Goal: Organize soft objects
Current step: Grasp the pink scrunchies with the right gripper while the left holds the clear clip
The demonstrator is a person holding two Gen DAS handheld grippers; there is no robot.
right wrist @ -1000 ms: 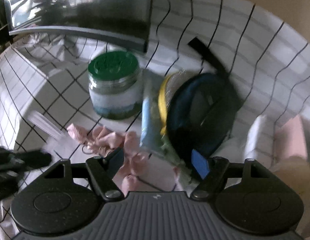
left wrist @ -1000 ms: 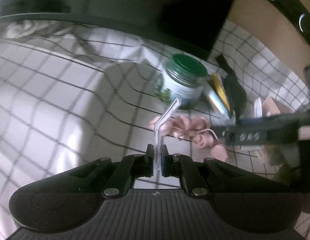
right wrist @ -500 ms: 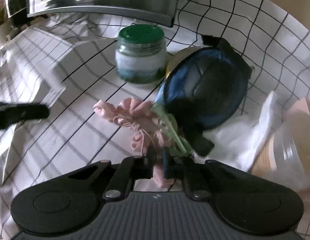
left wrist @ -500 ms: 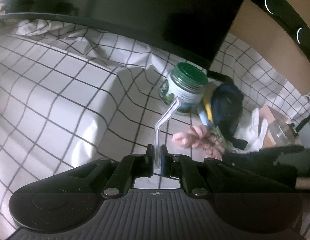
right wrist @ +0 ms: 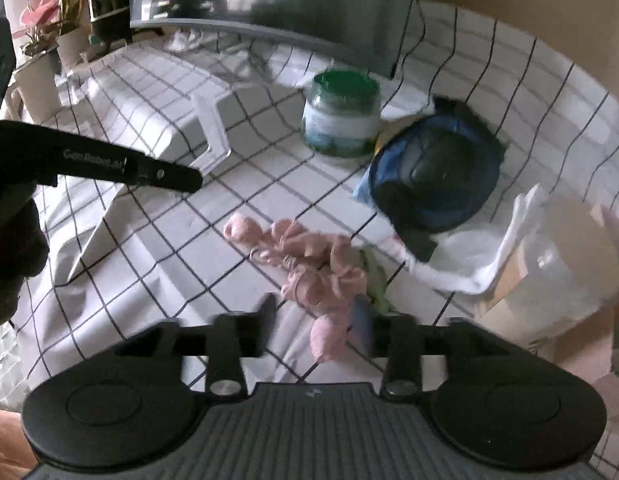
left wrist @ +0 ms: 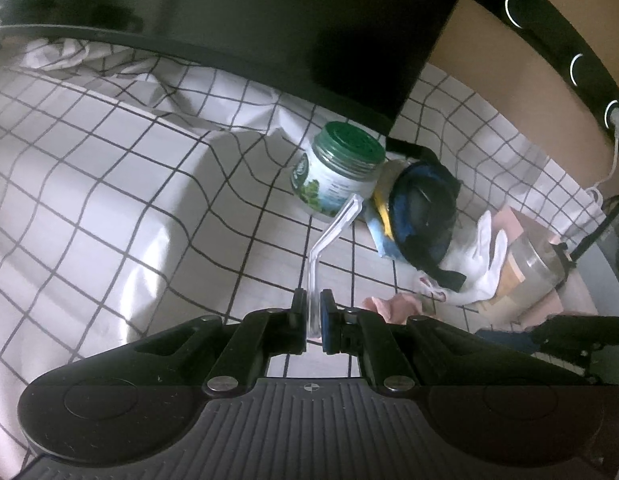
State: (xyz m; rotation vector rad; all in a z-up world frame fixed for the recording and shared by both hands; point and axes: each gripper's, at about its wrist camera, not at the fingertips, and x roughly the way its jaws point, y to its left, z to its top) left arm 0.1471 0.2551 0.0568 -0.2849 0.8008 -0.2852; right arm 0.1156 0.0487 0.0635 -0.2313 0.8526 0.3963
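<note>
Your left gripper [left wrist: 314, 320] pinches a clear bent plastic strip [left wrist: 329, 236], while your right gripper's [right wrist: 317, 320] jaws are opening around the pink scrunchie [right wrist: 309, 268] on the checked cloth [left wrist: 109, 184].

Left wrist view: angled down along its own fingers over the checked cloth [left wrist: 109, 184], fairly close. Right wrist view: steeper downward tilt, nearer, somewhat blurred. Both share the green-lidded jar [left wrist: 337, 174] [right wrist: 341, 120], blue pouch [left wrist: 423, 216] [right wrist: 437, 172] and, probably, the same white glove [left wrist: 483, 264].
</note>
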